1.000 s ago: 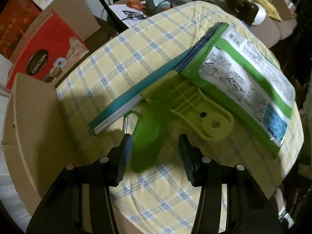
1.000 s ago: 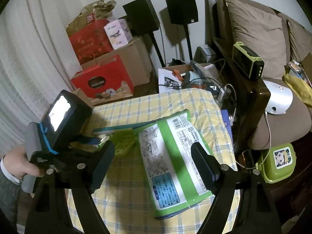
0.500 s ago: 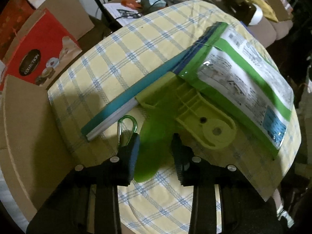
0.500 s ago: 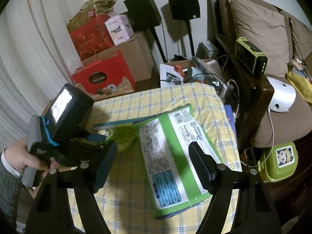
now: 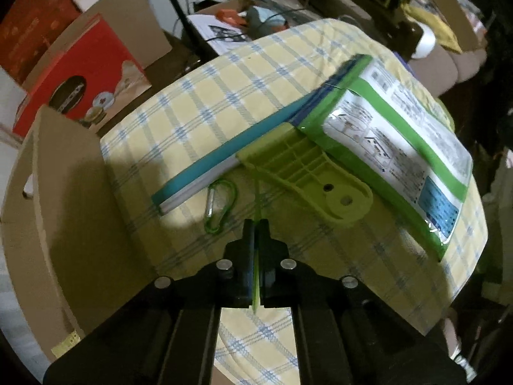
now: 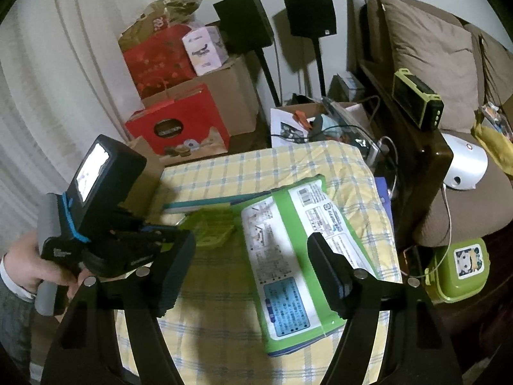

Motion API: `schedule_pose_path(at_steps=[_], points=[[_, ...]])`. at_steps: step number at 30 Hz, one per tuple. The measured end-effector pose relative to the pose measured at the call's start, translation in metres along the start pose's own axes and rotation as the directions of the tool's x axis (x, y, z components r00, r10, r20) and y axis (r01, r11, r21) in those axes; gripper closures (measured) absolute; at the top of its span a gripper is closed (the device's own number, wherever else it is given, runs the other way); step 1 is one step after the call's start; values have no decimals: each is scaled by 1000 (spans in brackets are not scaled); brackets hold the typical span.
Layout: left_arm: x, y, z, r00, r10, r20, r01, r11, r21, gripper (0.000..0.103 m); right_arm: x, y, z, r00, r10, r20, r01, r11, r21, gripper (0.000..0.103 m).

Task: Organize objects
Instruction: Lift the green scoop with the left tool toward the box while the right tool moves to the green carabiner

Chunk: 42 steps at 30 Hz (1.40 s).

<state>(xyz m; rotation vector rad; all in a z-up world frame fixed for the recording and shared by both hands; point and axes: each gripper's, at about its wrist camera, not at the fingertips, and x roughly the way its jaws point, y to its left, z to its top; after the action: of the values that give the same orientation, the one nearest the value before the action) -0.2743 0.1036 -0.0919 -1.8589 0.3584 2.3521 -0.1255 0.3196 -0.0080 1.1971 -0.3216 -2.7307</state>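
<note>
A: The green-and-white plastic refill pack lies flat on the yellow-and-blue checked tablecloth, the biggest thing on it. What sits against it?

B: A long teal-edged flat book or box runs out from under its near left end, and a lime-green ribbed plastic piece with a round end lies touching the pack's near edge.

A: And that thin translucent green sheet?

B: It stands edge-on between the pads of the left gripper, whose jaws are pressed together on it. They have just been closing.

A: The right gripper?

B: Its jaws stand wide apart above the pack, touching nothing, having eased in slightly.

A: Anything smaller?

B: A green-and-silver metal carabiner lies on the cloth just left of the clamped sheet, beside the teal edge. A brown cardboard box stands at the table's left side.
</note>
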Motion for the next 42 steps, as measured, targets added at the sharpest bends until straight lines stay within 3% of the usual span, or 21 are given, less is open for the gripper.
schedule_pose_path(at_steps=[10,17,23,32,42], points=[[11,-4,-8,1000,23,-16,-23,1000,-11,101,1,8,1,1000,-3,-9,3,1000,-12,30],[-37,13,-19,992,-63,105,71,994,-78,101,5,15,6,1000,-10,-22,9,999,-33,31],[-86,27,-40,970,-115,214,138,985,-99,101,18,42,16,998,2,-56,-7,995,-102,34],[-135,47,-79,944,-97,314,142,982,-123,101,63,83,20,989,-1,-145,-23,987,-160,59],[-146,87,-111,930,-80,360,160,967,-199,101,122,117,14,969,34,-245,-71,987,-146,62]])
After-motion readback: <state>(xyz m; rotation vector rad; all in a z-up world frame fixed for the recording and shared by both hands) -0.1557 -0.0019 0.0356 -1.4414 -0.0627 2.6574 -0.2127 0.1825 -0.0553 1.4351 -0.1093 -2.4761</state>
